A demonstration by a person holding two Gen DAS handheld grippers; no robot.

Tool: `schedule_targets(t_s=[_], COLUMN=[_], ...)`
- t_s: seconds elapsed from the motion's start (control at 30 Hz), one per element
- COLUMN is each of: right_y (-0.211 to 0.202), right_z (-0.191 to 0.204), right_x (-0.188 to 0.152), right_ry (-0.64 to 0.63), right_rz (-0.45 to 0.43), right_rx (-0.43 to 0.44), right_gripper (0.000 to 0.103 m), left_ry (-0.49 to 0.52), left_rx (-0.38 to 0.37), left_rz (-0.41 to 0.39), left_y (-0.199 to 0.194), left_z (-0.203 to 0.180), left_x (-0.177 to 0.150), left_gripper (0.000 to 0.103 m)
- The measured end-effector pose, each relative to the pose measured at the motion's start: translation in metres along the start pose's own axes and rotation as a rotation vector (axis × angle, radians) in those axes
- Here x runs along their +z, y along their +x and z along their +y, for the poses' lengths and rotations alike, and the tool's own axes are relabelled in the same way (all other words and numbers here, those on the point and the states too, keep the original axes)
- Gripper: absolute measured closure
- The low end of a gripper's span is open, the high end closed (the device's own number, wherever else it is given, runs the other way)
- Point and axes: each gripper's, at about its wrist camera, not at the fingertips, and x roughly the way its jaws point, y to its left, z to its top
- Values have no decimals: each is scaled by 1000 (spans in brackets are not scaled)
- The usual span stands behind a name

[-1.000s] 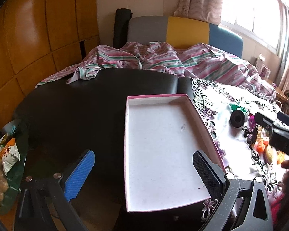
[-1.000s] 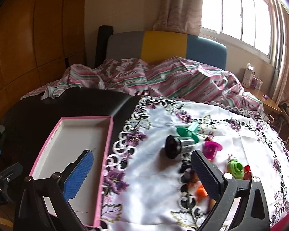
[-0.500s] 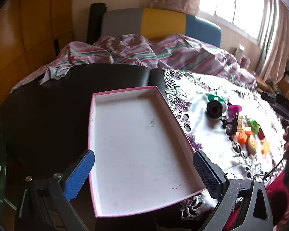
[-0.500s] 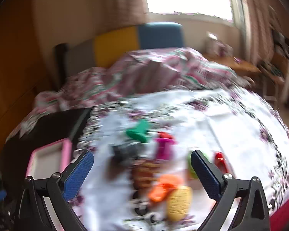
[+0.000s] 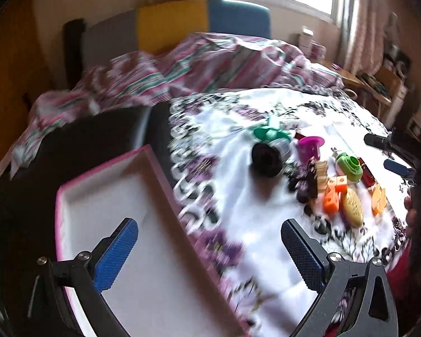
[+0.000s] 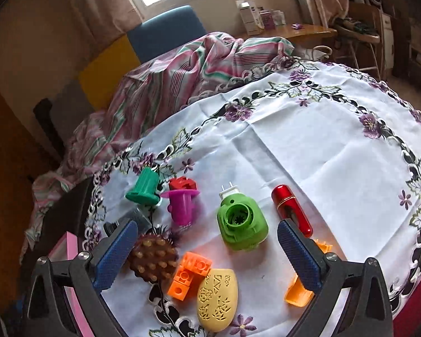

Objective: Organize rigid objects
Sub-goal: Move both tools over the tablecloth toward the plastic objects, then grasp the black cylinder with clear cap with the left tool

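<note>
On the white embroidered tablecloth (image 6: 308, 146) a cluster of small rigid things lies close together: a green plug-in device (image 6: 241, 221), a purple flanged piece (image 6: 181, 206), a teal flanged piece (image 6: 144, 186), a red block (image 6: 182, 183) just behind the purple one, a red cylinder (image 6: 292, 209), an orange block (image 6: 189, 275) touching a yellow oval case (image 6: 217, 299), a brown knobbed ball (image 6: 153, 258) and an orange bracket (image 6: 299, 295) partly hidden by a finger. The right claw (image 6: 206, 252) hangs over this cluster with its blue-padded fingers spread wide, holding nothing. The left claw (image 5: 210, 252) is likewise spread wide and empty, poised over the near edge of a pink-rimmed white tray (image 5: 70, 196) (its view is smeared by motion blur). That tray sits on the dark table (image 5: 28, 174) just beside the cloth's lacy border, and nothing lies in the part that shows. Behind the table, a striped blanket (image 6: 165, 84) is heaped on a bed.
</note>
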Motion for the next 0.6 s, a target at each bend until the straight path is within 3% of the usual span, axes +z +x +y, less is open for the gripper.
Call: schedule_targets(t_s=[0.3,0.6], right_y=[0,3], right_z=[6,2], right_x=[0,2], right_ry=[-14,13], right_rz=[-6,9], right_rx=[27,60], right_gripper=[1,1], left_ry=[206,385], left_rx=[-61,-85], left_rz=[30,98], left_y=[72,130], left_z=[-51,-84], left_x=[69,98], left_gripper=[0,10])
